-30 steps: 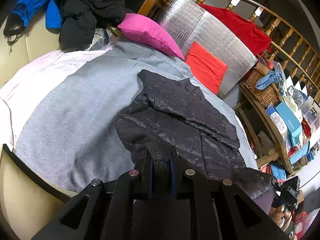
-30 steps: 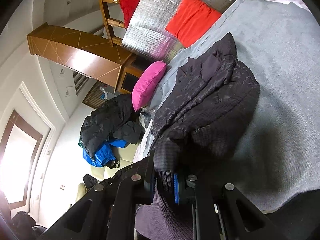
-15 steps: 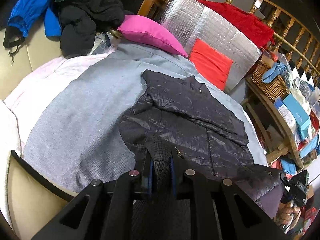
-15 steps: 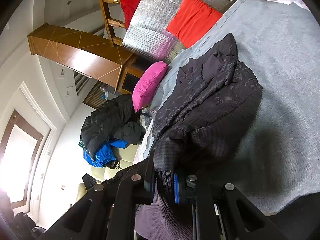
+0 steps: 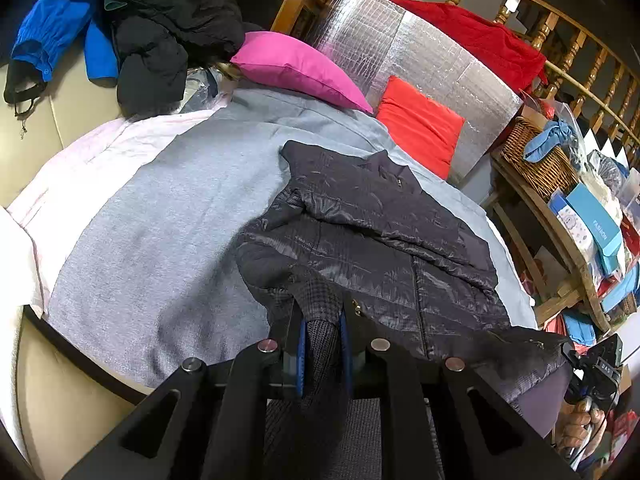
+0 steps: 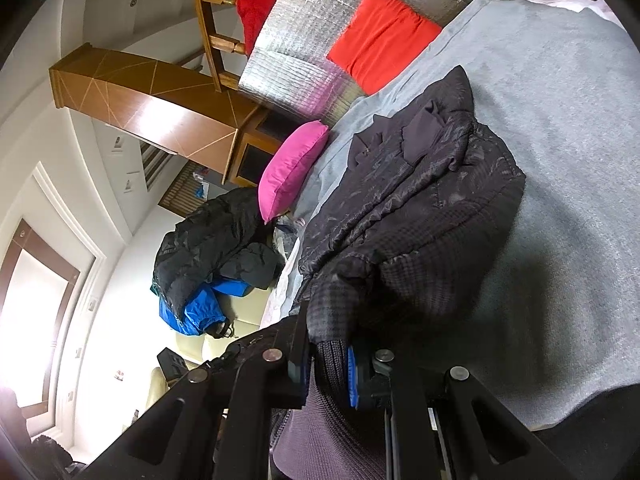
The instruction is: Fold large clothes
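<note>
A dark quilted jacket (image 5: 380, 240) lies on the grey blanket (image 5: 160, 220), collar toward the pillows. My left gripper (image 5: 322, 332) is shut on the jacket's ribbed hem at its near corner, the cloth pinched between the blue pads. In the right wrist view, rolled onto its side, the same jacket (image 6: 420, 208) spreads away from my right gripper (image 6: 330, 364), which is shut on another ribbed part of the hem. At the far lower right of the left wrist view, the right gripper (image 5: 596, 364) and the hand holding it (image 5: 580, 424) show.
A pink pillow (image 5: 296, 68) and a red pillow (image 5: 420, 120) lean on a silver foil panel (image 5: 400, 52) at the far end. Black and blue coats (image 5: 152, 28) are piled at the far left. A cluttered wooden shelf with a wicker basket (image 5: 536, 160) stands right.
The left wrist view has shifted slightly, so the jacket and bed sit a little further left and lower. The right gripper has kept still. Both grips hold.
</note>
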